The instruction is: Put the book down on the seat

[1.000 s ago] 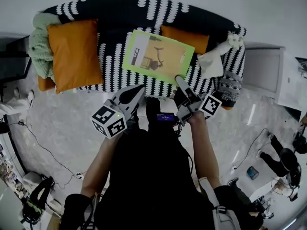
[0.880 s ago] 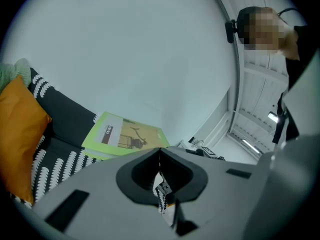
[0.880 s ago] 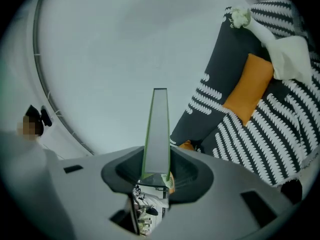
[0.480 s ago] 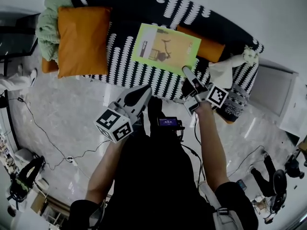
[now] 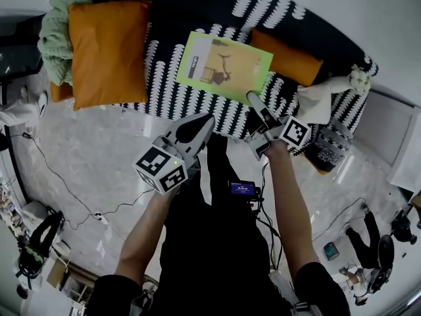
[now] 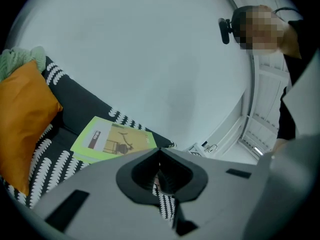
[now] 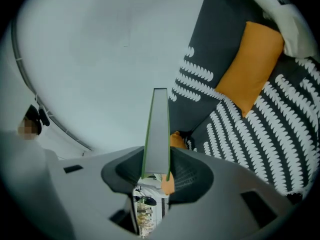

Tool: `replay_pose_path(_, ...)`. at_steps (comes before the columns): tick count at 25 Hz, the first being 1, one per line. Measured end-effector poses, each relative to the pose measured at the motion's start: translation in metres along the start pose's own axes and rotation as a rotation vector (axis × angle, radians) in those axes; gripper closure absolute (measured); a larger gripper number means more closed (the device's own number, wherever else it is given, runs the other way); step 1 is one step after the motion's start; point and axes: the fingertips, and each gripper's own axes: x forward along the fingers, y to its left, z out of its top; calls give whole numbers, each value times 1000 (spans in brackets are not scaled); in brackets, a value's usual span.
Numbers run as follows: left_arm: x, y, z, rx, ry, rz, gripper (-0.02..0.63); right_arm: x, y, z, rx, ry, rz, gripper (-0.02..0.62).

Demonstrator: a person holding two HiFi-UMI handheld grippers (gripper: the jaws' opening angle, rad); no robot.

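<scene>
In the head view a green knitted throw (image 5: 51,35) is bunched at the 10 o'clock end of a black sofa with white markings (image 5: 164,78). A large orange cushion (image 5: 105,48) lies just beside it on the seat. Below the seat's front edge, over the pale floor (image 5: 85,170), the left gripper (image 5: 204,120) points toward 1 o'clock. Its own view shows its jaws pressed together with nothing between them (image 6: 160,156). At 12 o'clock the green book (image 5: 225,66) lies flat over the middle of the seat, cover up. Whether it touches the fabric cannot be told. The right gripper (image 5: 252,98) is clamped on the book's corner at the book's 5 o'clock. Its own view shows the book (image 7: 159,126) edge-on between the pinching jaws (image 7: 157,170). A smaller orange cushion (image 5: 287,58) sits at 1 o'clock against the backrest, and a white cloth (image 5: 319,103) lies at 2 o'clock.
</scene>
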Motion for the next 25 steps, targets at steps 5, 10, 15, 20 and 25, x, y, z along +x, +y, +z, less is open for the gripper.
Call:
replay_pose_path(5,13,43,-6,4,11,17,592,21,-34,-4,12,-10,-14,440)
replay_pose_path(10,19,78,-18,17,31,37,592,36,-60,-11,26,-31,-22,440)
replay_pose_path(15,23,114,-17,13,51,28,592,66,-85,-20,28,-41,-41,440)
replay_pose_path(20,32,143,-29,23,88,8,592,83,-115,-29,24,-34,-67,440)
replay_pose_path(25,39,173,-35,36,121,-10,592,100,-142,-31,24,-51,-84,440)
